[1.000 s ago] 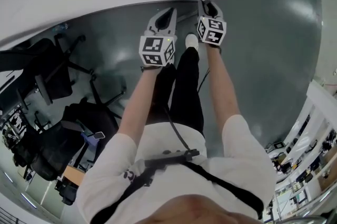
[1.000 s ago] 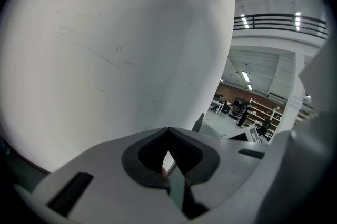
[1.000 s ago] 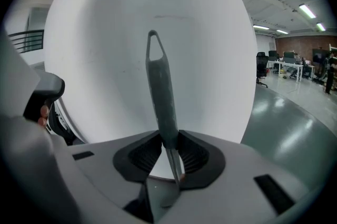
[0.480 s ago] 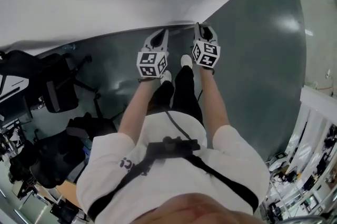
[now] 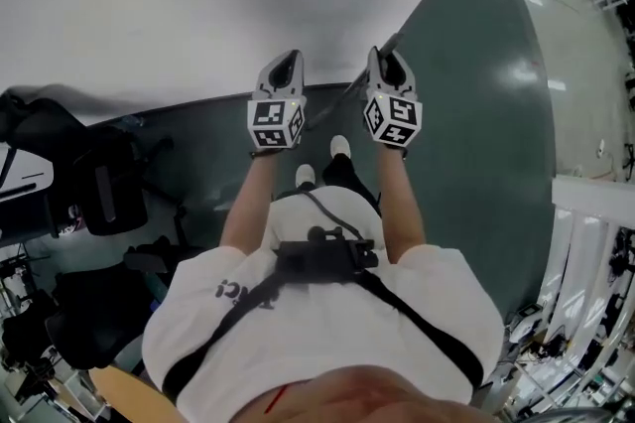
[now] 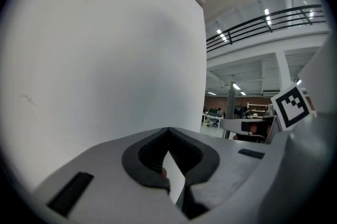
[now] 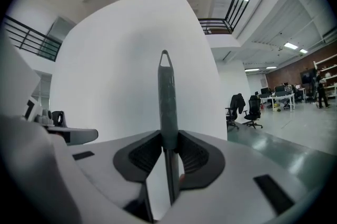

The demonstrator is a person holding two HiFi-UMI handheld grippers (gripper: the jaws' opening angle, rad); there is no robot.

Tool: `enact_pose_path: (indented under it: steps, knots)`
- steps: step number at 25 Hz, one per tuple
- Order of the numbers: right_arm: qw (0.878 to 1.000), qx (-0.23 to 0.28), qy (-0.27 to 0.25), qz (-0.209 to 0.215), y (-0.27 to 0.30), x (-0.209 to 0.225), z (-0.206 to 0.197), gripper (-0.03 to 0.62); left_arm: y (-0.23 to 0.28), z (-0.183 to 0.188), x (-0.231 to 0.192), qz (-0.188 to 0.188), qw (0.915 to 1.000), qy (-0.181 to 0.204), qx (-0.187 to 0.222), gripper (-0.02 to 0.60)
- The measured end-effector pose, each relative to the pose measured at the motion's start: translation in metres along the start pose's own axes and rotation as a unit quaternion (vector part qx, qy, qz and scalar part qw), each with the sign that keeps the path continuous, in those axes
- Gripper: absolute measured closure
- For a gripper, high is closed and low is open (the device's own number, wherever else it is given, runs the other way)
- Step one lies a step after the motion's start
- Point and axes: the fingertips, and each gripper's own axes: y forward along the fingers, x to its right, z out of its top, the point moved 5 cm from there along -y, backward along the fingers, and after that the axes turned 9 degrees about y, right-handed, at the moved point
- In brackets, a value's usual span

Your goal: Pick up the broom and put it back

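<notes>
The broom's thin grey-green handle stands upright between the pads of my right gripper, which is shut on it; the handle's pointed top reaches well above the jaws. In the head view the handle runs as a dark line from my right gripper down and left toward the person's feet. The broom's head is hidden. My left gripper is raised beside the right one, apart from the handle. In the left gripper view my left gripper has its pads met at the tips with nothing between them.
A white wall stands close in front of both grippers. Grey-green floor stretches to the right. Black office chairs crowd the left. More chairs and desks stand far off on the right. A white barrier is at the right edge.
Both grippers have risen in front of the wall, and the right one has carried the broom handle up with it. The view has shifted from the floor toward the wall.
</notes>
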Motion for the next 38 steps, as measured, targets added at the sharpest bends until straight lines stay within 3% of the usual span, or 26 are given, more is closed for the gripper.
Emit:
enact_pose_path:
  steps: [5,10,15,25,30,38]
  knots:
    - [0.999,0.039,-0.021,0.025,-0.031,-0.033,0.052,0.488,-0.019,0.048,0.012,0.000,0.9993,0.015,0.035,0.574]
    - [0.994,0.094,-0.044,0.026,-0.054,-0.055,0.101,0.490,-0.036,0.095,0.032,-0.017,0.9950,0.061,0.078,0.574]
    - [0.990,0.125,-0.048,0.048,-0.064,-0.070,0.127,0.490,-0.043,0.117,0.022,0.012,0.9952,0.036,0.090,0.574]
    - [0.990,0.120,-0.047,0.048,-0.077,-0.085,0.122,0.490,-0.068,0.127,0.024,-0.004,0.9943,0.028,0.103,0.575]
    - [0.992,0.110,-0.041,0.048,-0.083,-0.089,0.111,0.490,-0.079,0.129,0.024,-0.001,0.9921,0.024,0.123,0.574]
    - [0.992,0.094,-0.047,0.068,-0.088,-0.105,0.094,0.490,-0.094,0.120,0.016,0.018,0.9923,0.017,0.121,0.574]
